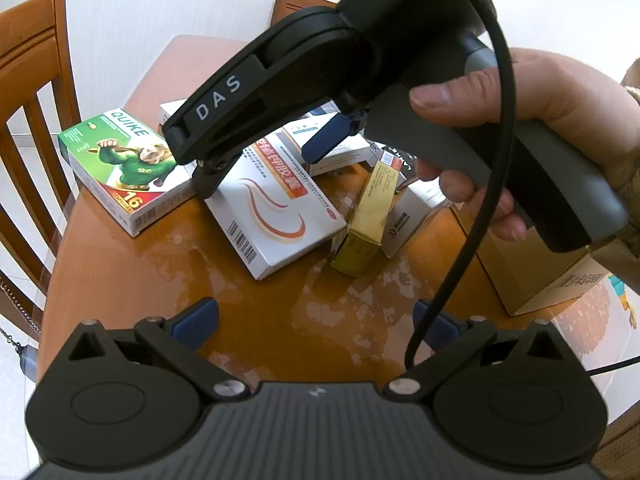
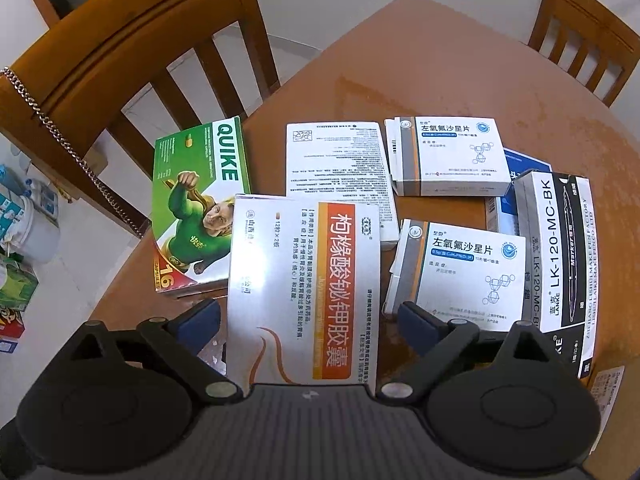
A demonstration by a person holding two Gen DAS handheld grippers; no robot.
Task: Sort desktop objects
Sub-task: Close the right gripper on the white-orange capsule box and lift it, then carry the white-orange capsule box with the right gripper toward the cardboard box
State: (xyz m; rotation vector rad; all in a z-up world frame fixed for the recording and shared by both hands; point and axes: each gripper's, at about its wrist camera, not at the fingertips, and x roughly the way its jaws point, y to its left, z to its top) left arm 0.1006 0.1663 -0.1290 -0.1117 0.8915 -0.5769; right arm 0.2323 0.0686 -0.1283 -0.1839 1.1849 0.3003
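Blue-padded fingers (image 2: 202,322) of the right gripper (image 2: 308,320) stand spread wide on either side of the white box with the orange band (image 2: 304,288), which lies flat between them with its long axis running near to far; whether the pads touch its sides cannot be told, and the box rests on the surface rather than being lifted. Left of it lies the green QUIKE box (image 2: 196,204), its far end close to the edge; beyond lies a white box printed with small text (image 2: 336,160). To the right are two white-and-blue boxes (image 2: 464,272), one near and one far, then a black-and-white LK-120-MC-BK marker box (image 2: 560,264) lying lengthwise near to far over a blue box (image 2: 524,166). In the left wrist view, the left gripper (image 1: 316,320) hangs with its fingers released and wide apart above a bare, glossy patch of the orange-brown wooden surface (image 1: 248,312), grasping nothing; ahead, a hand (image 1: 560,120) holds the right gripper's grey handle, and a yellow box (image 1: 370,220) leans tilted among the pile beside a brown carton (image 1: 532,276). Wooden chairs (image 2: 120,52) stand at the far sides, a chain (image 2: 52,128) draped over one, against pale walls and floor.
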